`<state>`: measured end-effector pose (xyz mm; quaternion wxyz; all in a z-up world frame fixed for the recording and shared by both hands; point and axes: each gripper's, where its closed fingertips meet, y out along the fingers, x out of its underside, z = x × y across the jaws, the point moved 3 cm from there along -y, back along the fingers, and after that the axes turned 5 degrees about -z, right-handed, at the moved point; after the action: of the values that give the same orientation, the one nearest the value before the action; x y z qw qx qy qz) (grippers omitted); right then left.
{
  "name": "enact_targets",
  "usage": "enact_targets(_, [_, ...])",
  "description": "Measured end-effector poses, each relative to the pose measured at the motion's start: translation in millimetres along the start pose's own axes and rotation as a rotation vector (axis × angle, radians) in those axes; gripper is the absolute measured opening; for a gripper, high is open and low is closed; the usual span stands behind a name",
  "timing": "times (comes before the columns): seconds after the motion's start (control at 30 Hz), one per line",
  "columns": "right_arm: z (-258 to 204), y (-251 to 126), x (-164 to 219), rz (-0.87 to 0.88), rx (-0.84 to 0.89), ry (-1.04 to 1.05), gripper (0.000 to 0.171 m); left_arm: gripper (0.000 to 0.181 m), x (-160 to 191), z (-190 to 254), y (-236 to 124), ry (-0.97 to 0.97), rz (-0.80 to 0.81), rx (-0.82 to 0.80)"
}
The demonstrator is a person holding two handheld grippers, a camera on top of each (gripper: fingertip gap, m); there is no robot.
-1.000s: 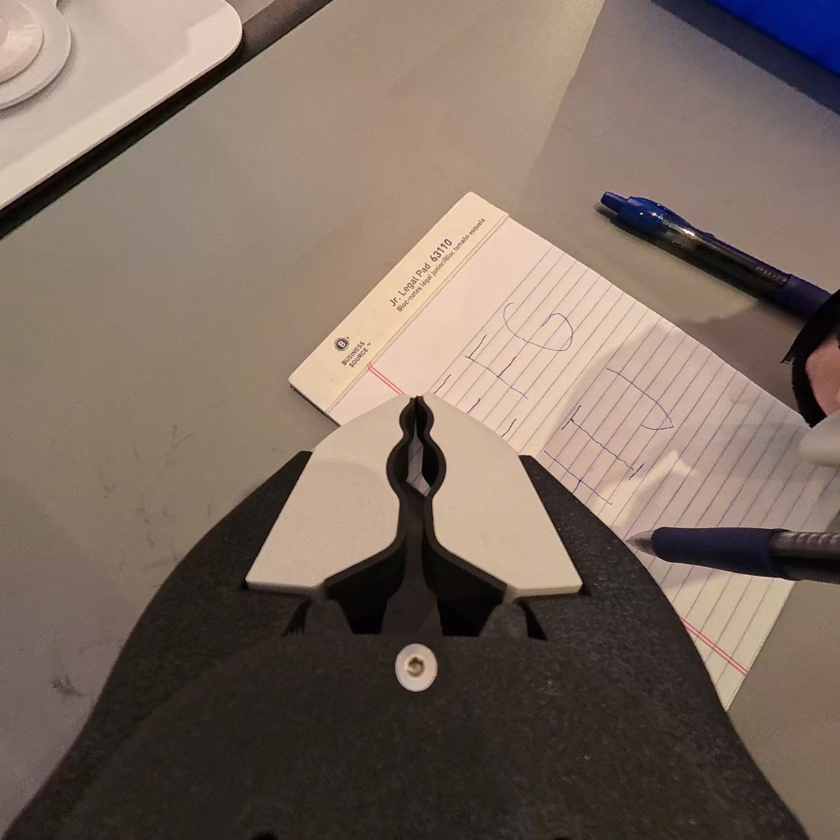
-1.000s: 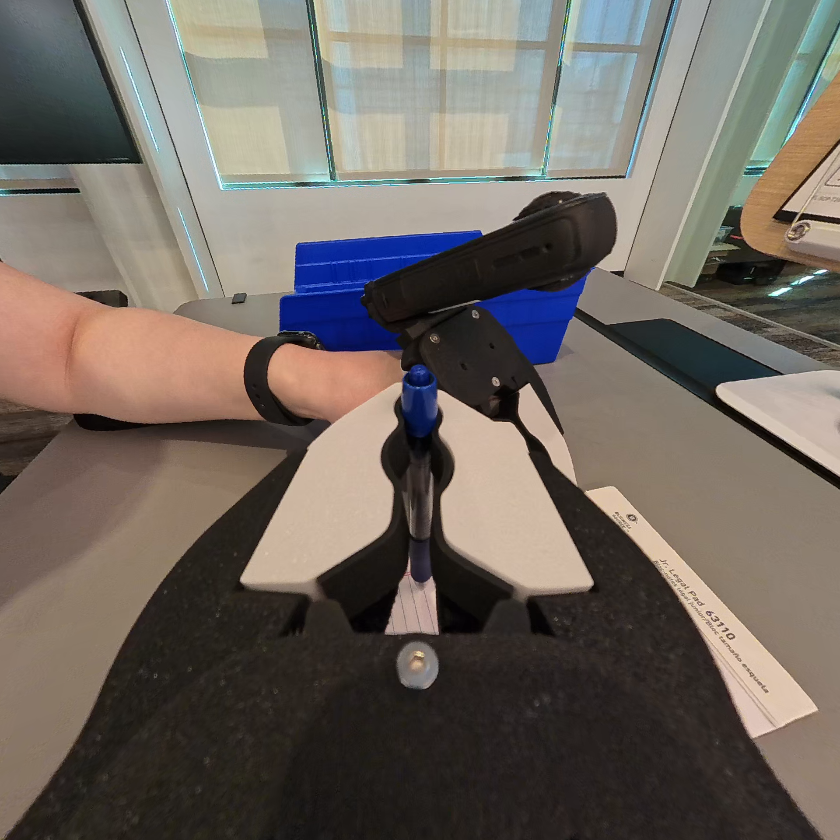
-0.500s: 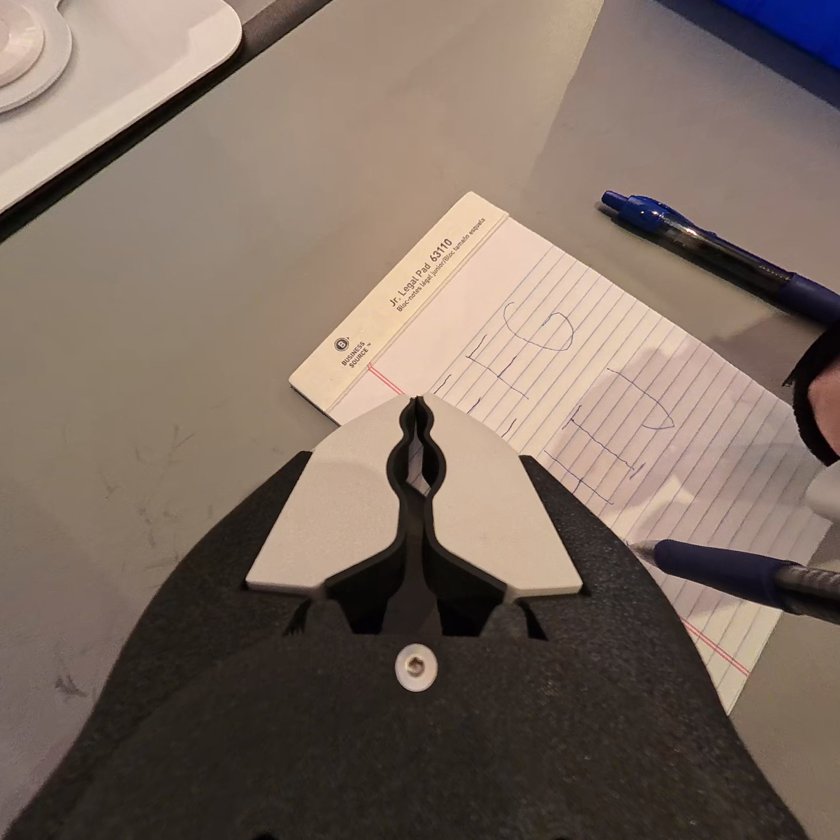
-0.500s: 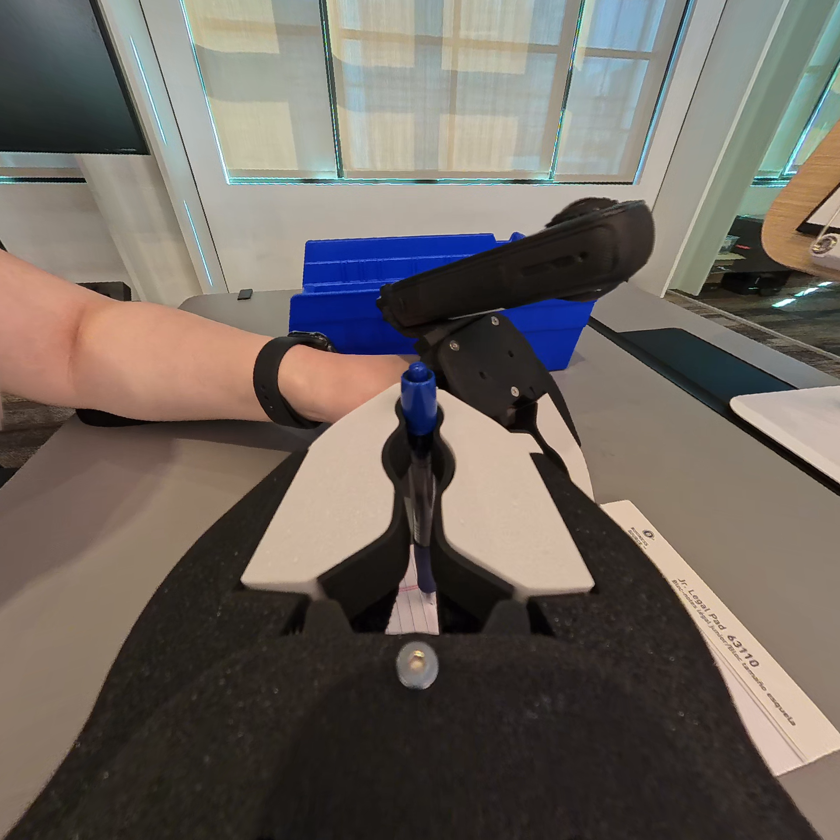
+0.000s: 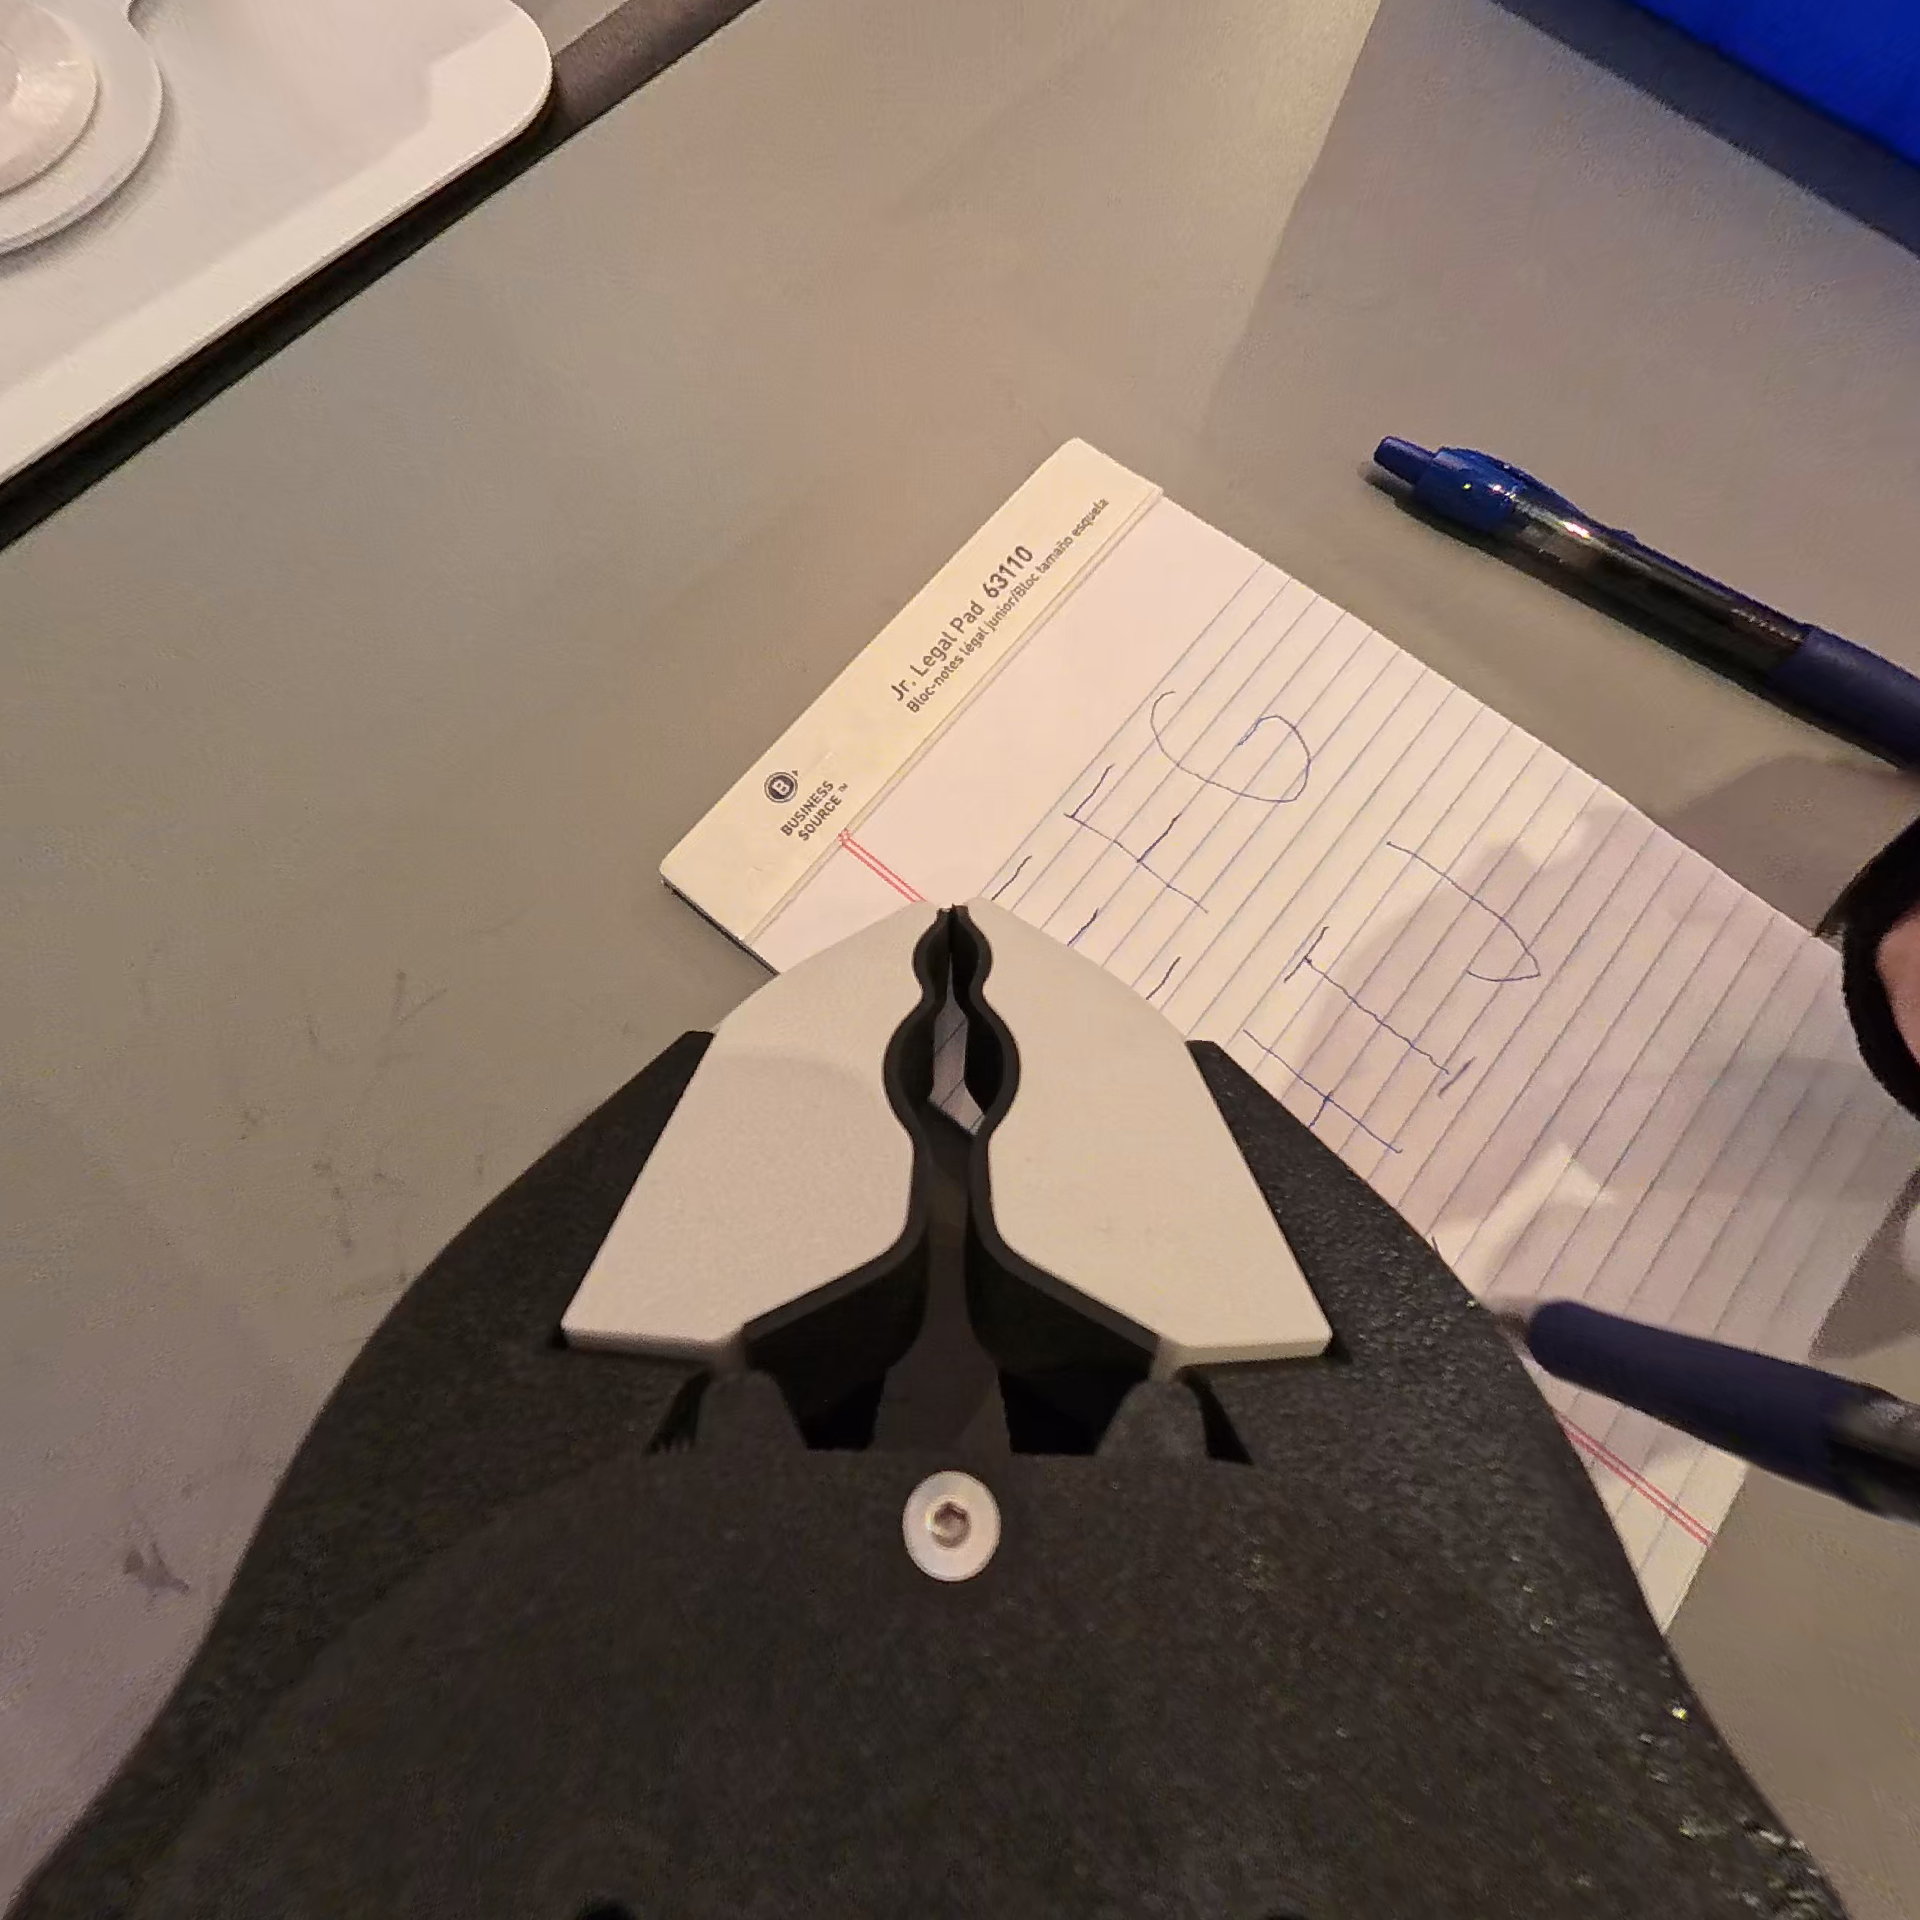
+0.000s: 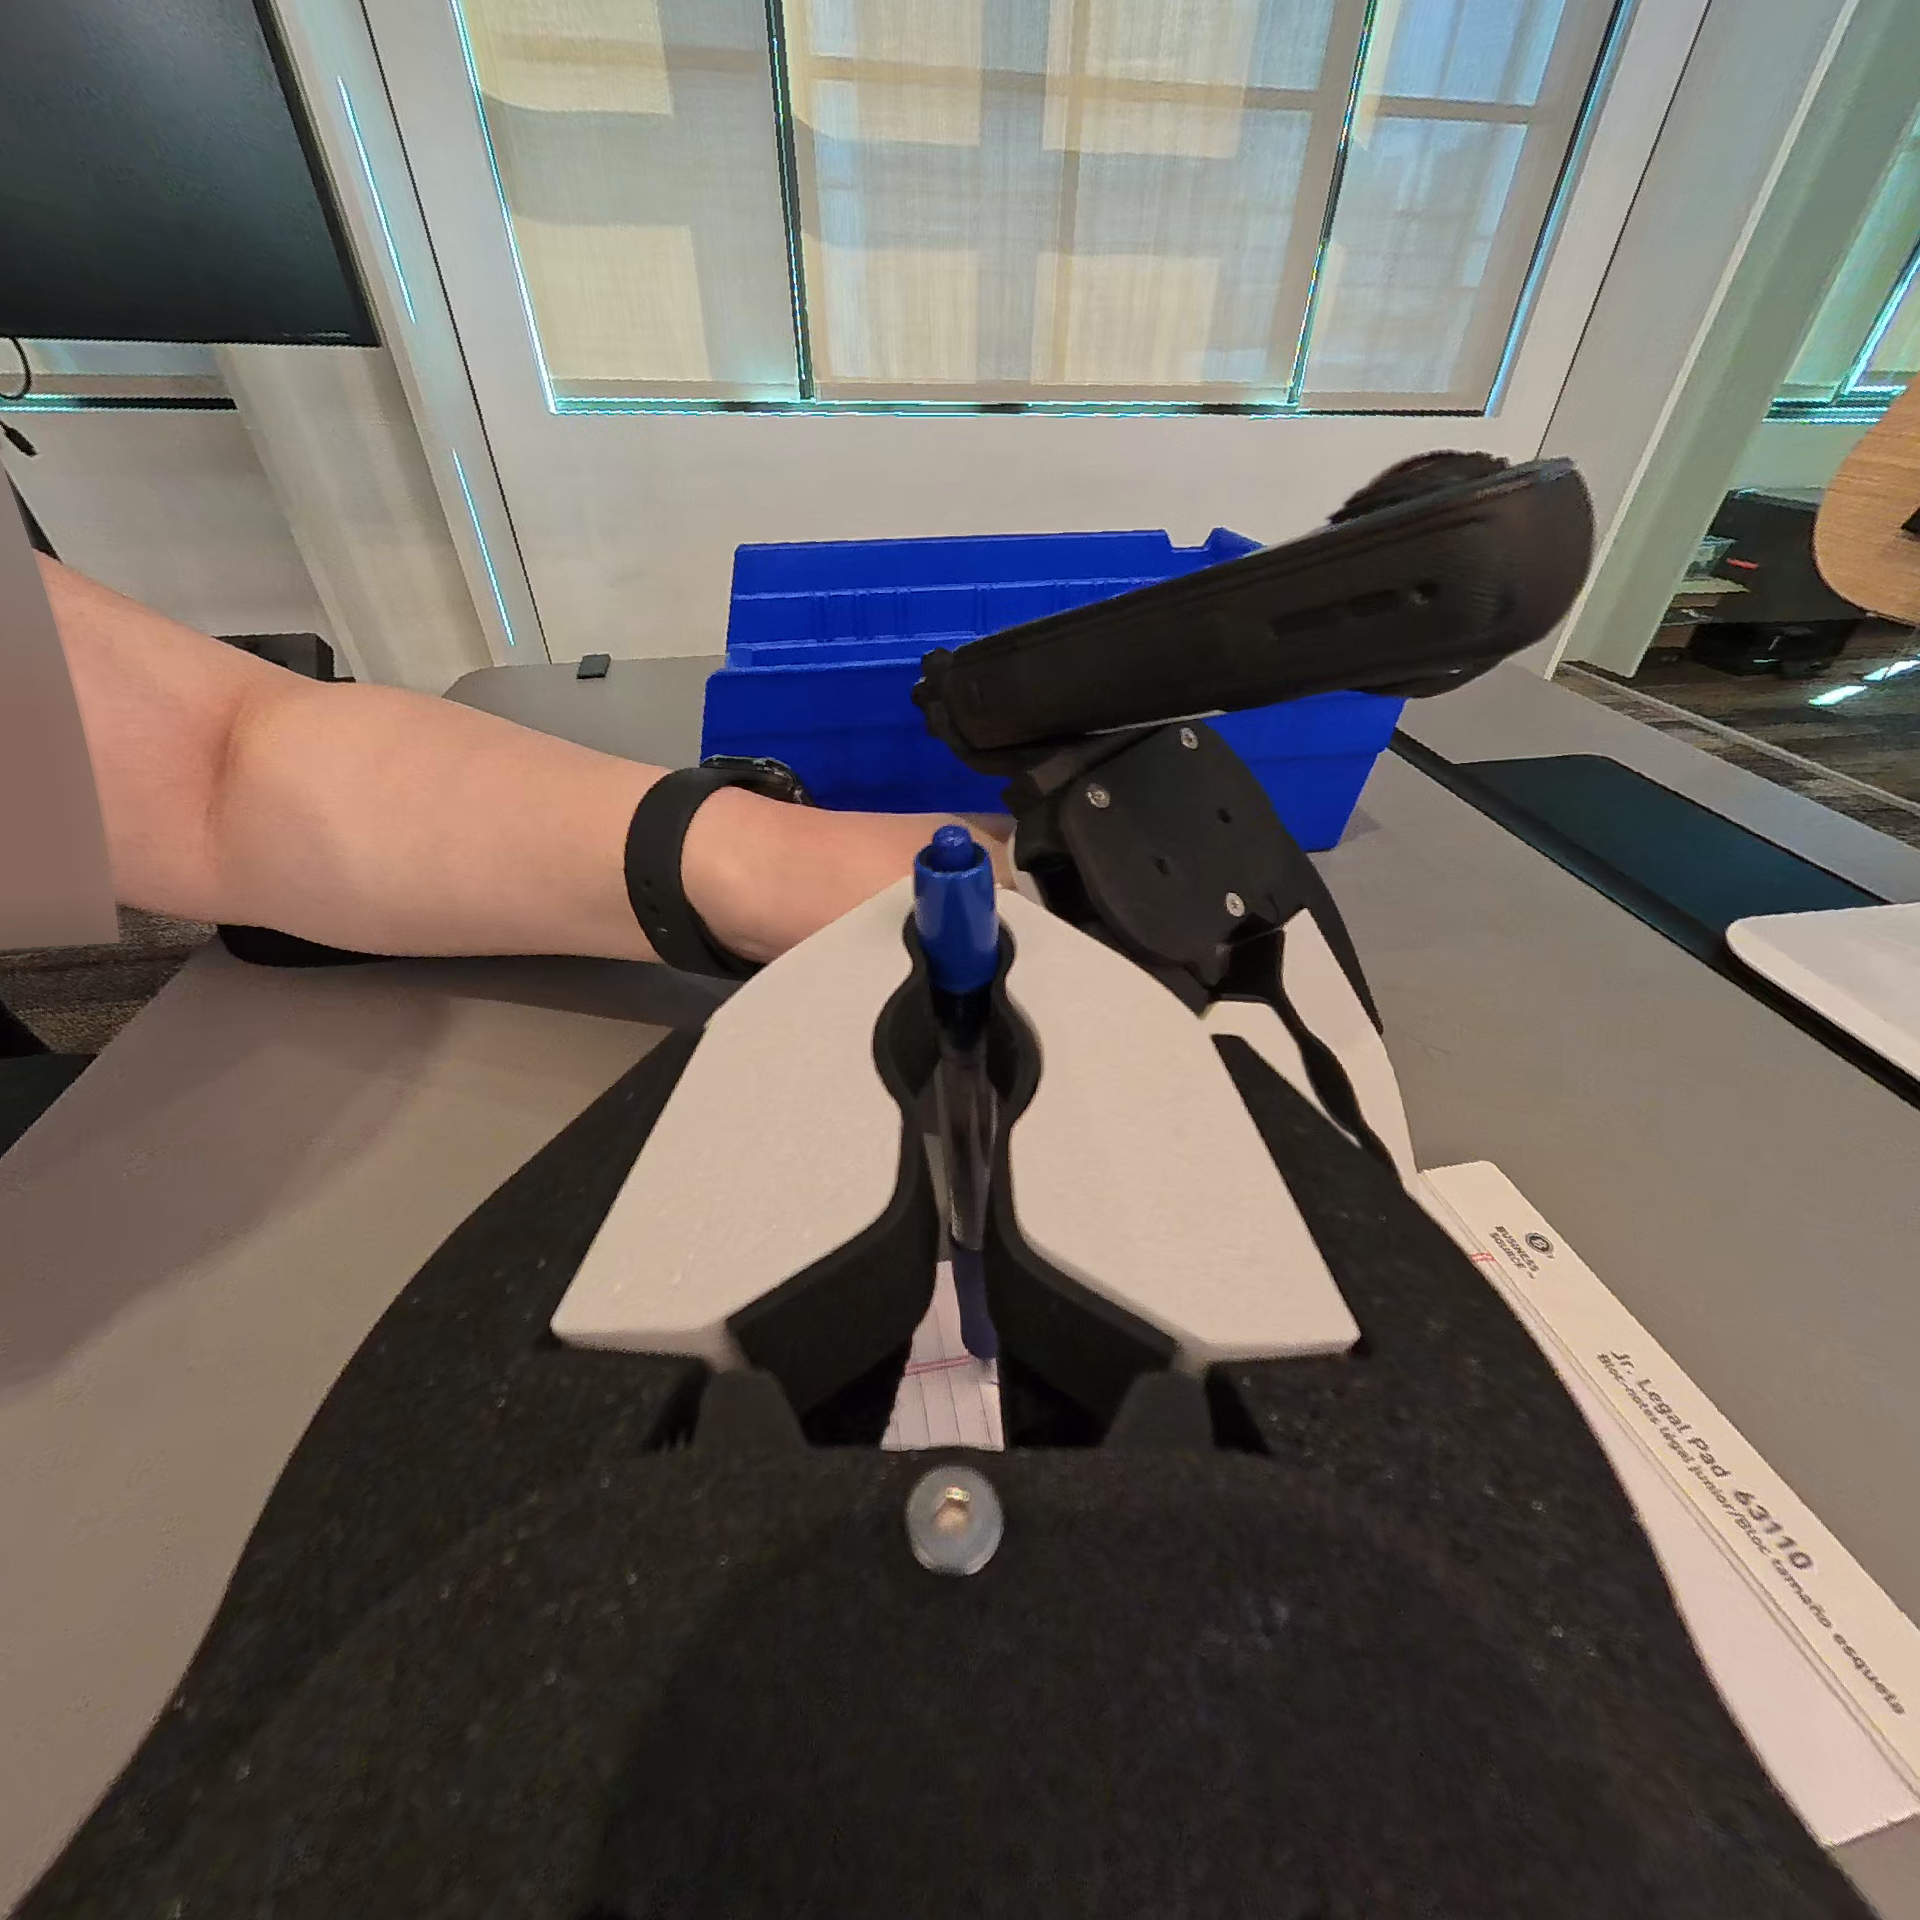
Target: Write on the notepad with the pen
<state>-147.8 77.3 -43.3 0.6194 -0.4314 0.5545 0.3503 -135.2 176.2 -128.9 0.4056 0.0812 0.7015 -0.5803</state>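
Note:
A white lined notepad (image 5: 1403, 831) lies on the grey table with blue pen strokes on its page. My left gripper (image 5: 954, 914) is shut and empty, its tips over the pad's near top corner. My right gripper (image 6: 958, 902) is shut on a blue pen (image 6: 961, 1039), held upright with the tip down over the page. In the left wrist view that pen (image 5: 1704, 1392) comes in from the right, its blurred tip on the lower part of the page near the red margin lines. The pad's header strip (image 6: 1662, 1507) shows in the right wrist view.
A second blue pen (image 5: 1621, 582) lies on the table beyond the pad. A blue bin (image 6: 883, 665) stands at the back of the table. A white tray (image 5: 260, 156) lies at the far left. A person's forearm (image 6: 416, 810) with a black wristband rests on the table. My right fingertips sit around 15 cm from my left ones.
The pen tip has moved down the page toward the red margin lines. The left gripper has stayed where it was, shut over the pad's corner.

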Motion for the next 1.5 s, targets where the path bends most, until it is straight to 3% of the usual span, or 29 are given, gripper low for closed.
enact_targets(0.57, [-12, -5, 1, -0.027, -0.054, 0.017, 0.004, 0.0, 0, 0, 0, -0.002, 0.001, 0.003])
enact_targets(1.5, [7, -25, 6, -0.098, -0.09, 0.103, 0.004, 0.0, 0, 0, 0, -0.002, 0.003, 0.004])
